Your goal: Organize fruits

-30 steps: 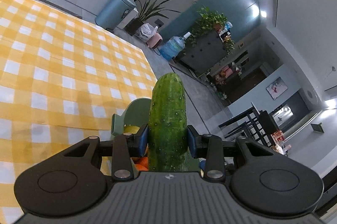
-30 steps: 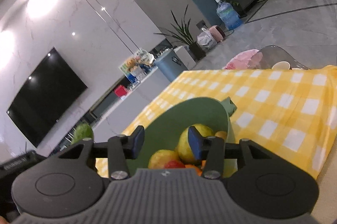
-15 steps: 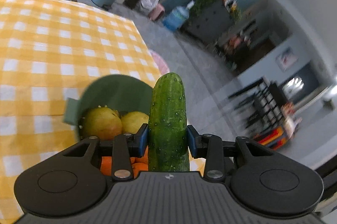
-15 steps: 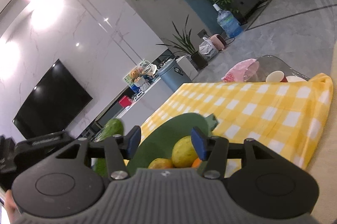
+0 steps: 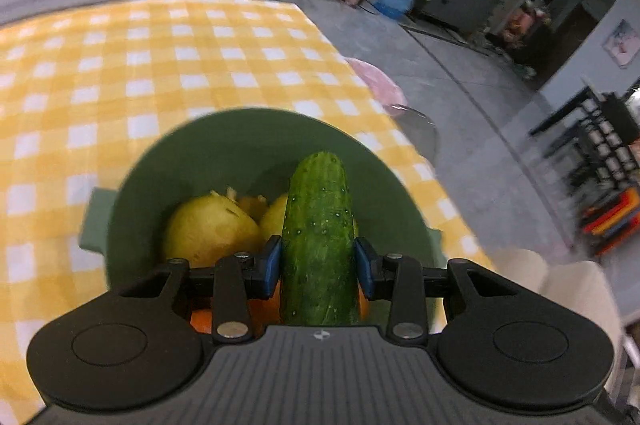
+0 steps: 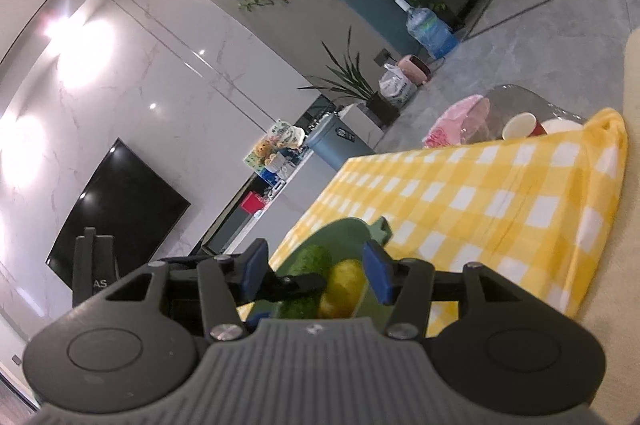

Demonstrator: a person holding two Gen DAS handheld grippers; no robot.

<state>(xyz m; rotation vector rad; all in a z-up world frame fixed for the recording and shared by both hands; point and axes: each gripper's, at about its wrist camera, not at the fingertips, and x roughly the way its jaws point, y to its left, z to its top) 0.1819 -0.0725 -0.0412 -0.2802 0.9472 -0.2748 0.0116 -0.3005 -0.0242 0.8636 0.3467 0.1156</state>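
My left gripper (image 5: 318, 267) is shut on a green cucumber (image 5: 318, 225) and holds it over a green bowl (image 5: 240, 137) on the yellow checked tablecloth (image 5: 120, 65). The bowl holds yellow fruits (image 5: 208, 229) and orange fruit (image 5: 202, 319) low down. My right gripper (image 6: 316, 275) is open and empty, above and beside the same bowl (image 6: 340, 231). In the right wrist view the cucumber (image 6: 310, 259) and a yellow fruit (image 6: 344, 285) show between its fingers, with the left gripper at the lower left.
The table's right edge (image 5: 400, 129) drops to a grey floor with a pink cushion (image 5: 378, 81). In the right wrist view, cups (image 6: 520, 125) stand beyond the cloth's far corner. A beige chair back (image 5: 576, 289) is at the right.
My left gripper has tilted down and moved over the bowl with the cucumber. The right gripper has drawn back and up, so the bowl looks smaller in its view.
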